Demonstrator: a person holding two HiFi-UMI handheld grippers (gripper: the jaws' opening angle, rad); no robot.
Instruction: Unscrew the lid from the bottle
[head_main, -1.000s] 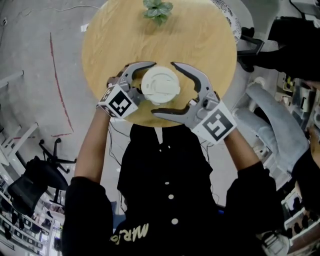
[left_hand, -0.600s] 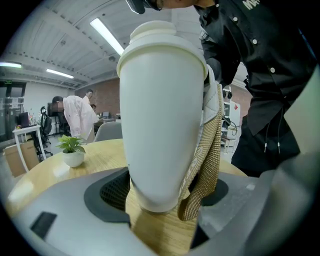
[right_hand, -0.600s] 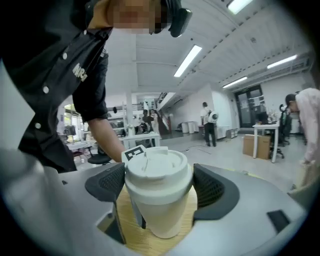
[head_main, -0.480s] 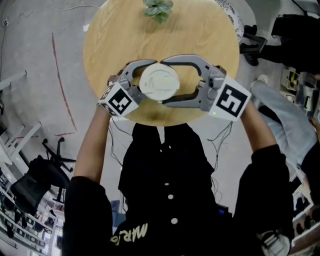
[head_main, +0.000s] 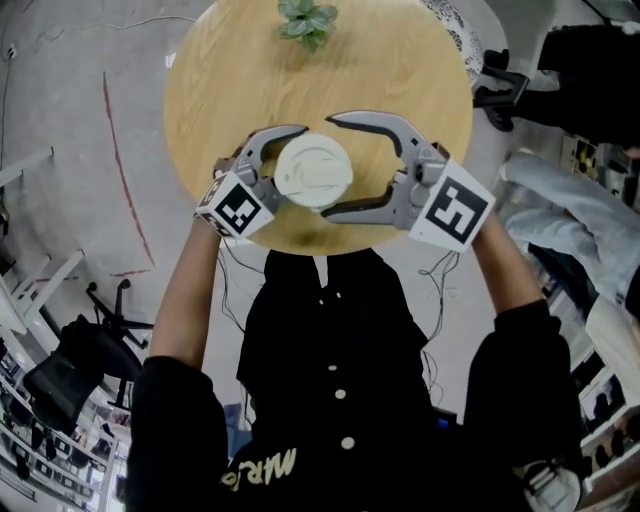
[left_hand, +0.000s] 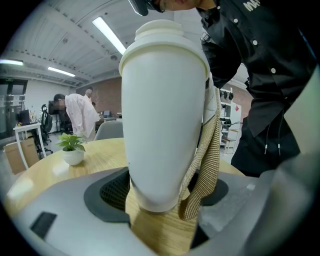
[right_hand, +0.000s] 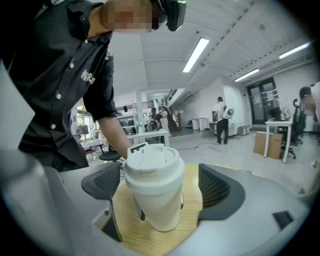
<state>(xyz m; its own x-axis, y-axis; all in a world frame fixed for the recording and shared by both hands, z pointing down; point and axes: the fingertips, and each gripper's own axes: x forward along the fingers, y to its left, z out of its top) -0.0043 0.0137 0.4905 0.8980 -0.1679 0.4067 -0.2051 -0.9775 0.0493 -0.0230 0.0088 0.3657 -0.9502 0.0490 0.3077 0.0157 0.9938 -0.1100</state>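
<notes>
Bottle (head_main: 312, 172) upright near the table's (head_main: 400, 70) front edge, lid (right_hand: 151, 162) seated on top.

Clamped low on the white body by the left gripper (left_hand: 160, 197), with the woven strap (left_hand: 205, 165) hanging between body and one pad (a firm hold down there, probably meant to stop the body spinning with the cap). Set between both tools, well apart from the little plant (head_main: 305, 20) at the far side. Straddled at the right by the right gripper (right_hand: 161, 190), jaws just opened wider, lid between them yet touched by neither pad: released, seemingly to re-seat for another twist. Judged unfinished, with no gap showing under the lid.
</notes>
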